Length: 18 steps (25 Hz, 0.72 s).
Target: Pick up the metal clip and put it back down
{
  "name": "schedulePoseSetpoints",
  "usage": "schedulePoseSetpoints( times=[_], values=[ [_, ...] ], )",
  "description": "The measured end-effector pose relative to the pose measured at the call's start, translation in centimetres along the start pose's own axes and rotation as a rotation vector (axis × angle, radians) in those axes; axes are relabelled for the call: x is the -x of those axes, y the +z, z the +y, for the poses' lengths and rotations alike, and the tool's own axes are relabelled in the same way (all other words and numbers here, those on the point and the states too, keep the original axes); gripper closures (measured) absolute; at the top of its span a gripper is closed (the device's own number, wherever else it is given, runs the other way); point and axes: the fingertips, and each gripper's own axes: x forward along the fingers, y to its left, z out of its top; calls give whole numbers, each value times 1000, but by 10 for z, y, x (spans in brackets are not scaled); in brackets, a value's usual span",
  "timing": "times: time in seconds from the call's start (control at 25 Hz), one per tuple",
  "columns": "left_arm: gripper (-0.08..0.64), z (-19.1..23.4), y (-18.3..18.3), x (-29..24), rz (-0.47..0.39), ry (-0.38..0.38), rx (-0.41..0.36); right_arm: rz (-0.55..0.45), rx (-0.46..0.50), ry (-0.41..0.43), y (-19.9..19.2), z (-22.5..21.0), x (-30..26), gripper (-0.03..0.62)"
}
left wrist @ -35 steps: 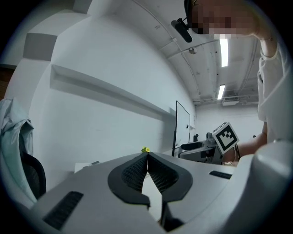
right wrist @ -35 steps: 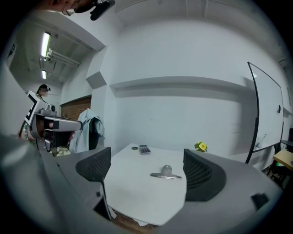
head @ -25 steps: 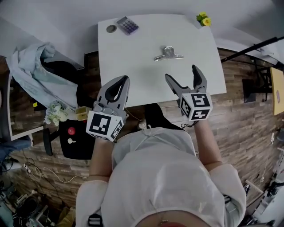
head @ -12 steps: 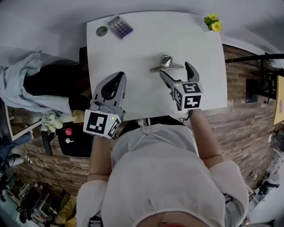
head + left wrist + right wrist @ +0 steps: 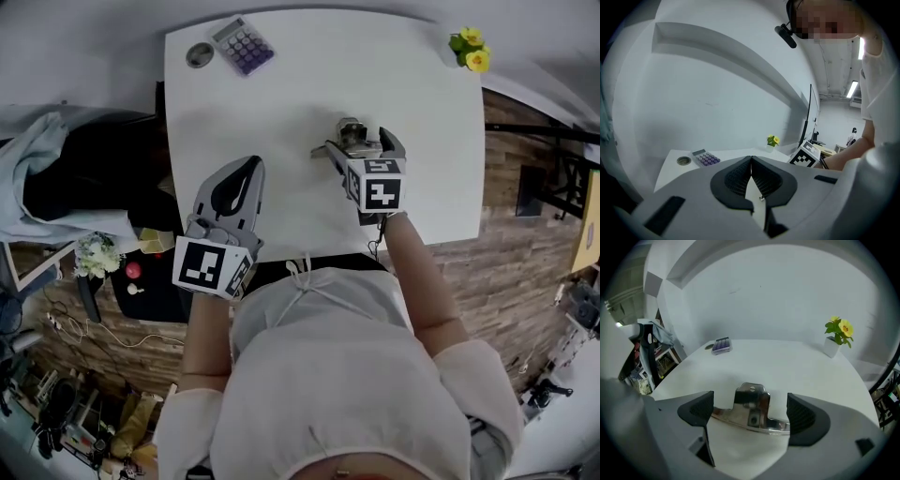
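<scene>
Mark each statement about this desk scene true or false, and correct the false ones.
1. The right gripper has its jaws apart, one on each side of the metal clip. True.
2. The left gripper holds the calculator. False: its jaws are together on nothing, and the calculator lies near the table's far left corner.
3. The metal clip lies on the white table. True.
4. The yellow flower stands right beside the calculator. False: they sit at opposite far corners of the table.
</scene>
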Motion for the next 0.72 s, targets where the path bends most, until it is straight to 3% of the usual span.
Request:
schedulePoseSetpoints(
  times=[0.16,0.32,0.72],
  values=[
    [541,6,-13,-6,31,9,16,22,18,-22,0,0,-12,122],
    [541,12,-18,-13,41,17,31,67,4,-55,-5,-9,-24,216],
    [541,25,-25,-20,48,28,57,132,29,-44,-9,-2,-35,265]
  ],
)
